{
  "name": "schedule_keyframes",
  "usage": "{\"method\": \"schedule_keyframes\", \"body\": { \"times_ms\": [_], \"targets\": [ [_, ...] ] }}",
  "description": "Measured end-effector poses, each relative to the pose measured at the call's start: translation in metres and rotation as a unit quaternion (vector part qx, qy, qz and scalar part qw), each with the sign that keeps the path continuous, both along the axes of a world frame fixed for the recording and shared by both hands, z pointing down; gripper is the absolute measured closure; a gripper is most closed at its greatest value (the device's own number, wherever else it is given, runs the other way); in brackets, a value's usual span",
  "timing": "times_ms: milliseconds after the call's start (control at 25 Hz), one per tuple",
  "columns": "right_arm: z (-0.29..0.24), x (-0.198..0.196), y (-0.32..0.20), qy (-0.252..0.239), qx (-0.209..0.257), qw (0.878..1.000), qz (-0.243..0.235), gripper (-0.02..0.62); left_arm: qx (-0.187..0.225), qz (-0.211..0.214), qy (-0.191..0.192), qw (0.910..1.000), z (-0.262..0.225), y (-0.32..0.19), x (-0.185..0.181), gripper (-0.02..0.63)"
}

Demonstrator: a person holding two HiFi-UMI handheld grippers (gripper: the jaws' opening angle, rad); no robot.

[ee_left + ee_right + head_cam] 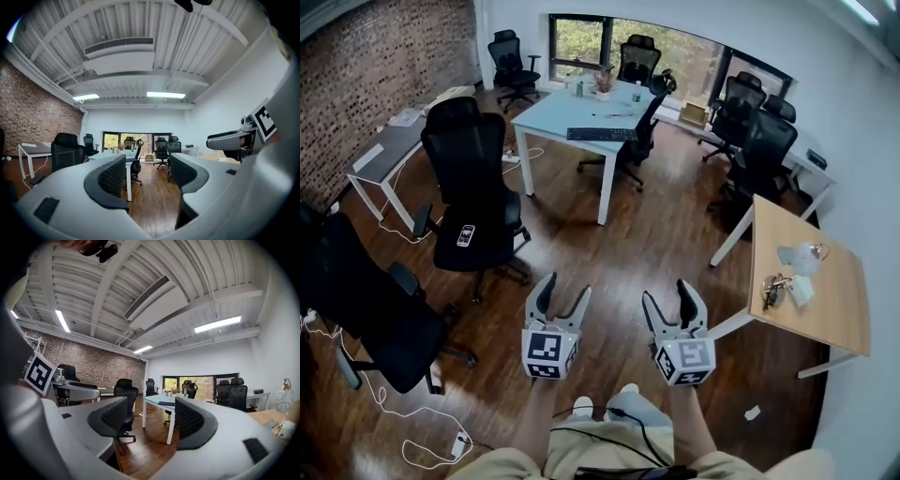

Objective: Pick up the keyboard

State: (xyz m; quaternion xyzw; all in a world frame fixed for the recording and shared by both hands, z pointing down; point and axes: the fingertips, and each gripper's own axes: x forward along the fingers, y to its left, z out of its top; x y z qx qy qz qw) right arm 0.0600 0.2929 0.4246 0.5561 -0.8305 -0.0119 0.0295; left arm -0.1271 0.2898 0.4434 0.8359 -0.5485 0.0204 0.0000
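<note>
A black keyboard lies on a pale table far across the room, near that table's front edge. Both grippers are held level over the wooden floor, well short of it. My left gripper is open with only air between its jaws, and so is my right gripper. In the right gripper view the keyboard shows as a dark strip on the table beyond the open jaws of my right gripper. In the left gripper view the table stands past my left gripper; the keyboard is not discernible there.
A black office chair with a phone on its seat stands ahead to the left, and another chair is closer. At the right is a wooden table with small items. A chair sits behind the keyboard table. Cables lie on the floor.
</note>
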Motion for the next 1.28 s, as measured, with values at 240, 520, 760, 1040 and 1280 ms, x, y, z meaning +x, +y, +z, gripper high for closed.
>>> {"method": "schedule_keyframes", "body": {
  "times_ms": [240,520,760,1040,1280],
  "targets": [
    [0.014,0.025,-0.094,-0.021,-0.009,1.0,0.011,0.272,-0.004,-0.006,0.041,0.9991,0.003,-0.081,0.007,0.322],
    [-0.011,0.069,-0.251,-0.07,0.018,0.997,-0.014,0.272,0.023,-0.025,-0.01,0.9994,-0.029,-0.221,0.04,0.322],
    [-0.013,0.116,-0.345,-0.11,0.026,0.993,-0.03,0.272,0.036,-0.035,-0.035,0.9982,-0.029,-0.305,0.084,0.322],
    [0.031,0.114,-0.407,-0.115,-0.021,0.991,-0.061,0.272,0.005,-0.046,-0.05,0.9977,-0.008,-0.373,0.096,0.322],
    [0.046,0.115,-0.479,-0.111,-0.036,0.991,-0.061,0.272,-0.015,-0.047,-0.038,0.9981,0.011,-0.451,0.094,0.322]
  ]
}}
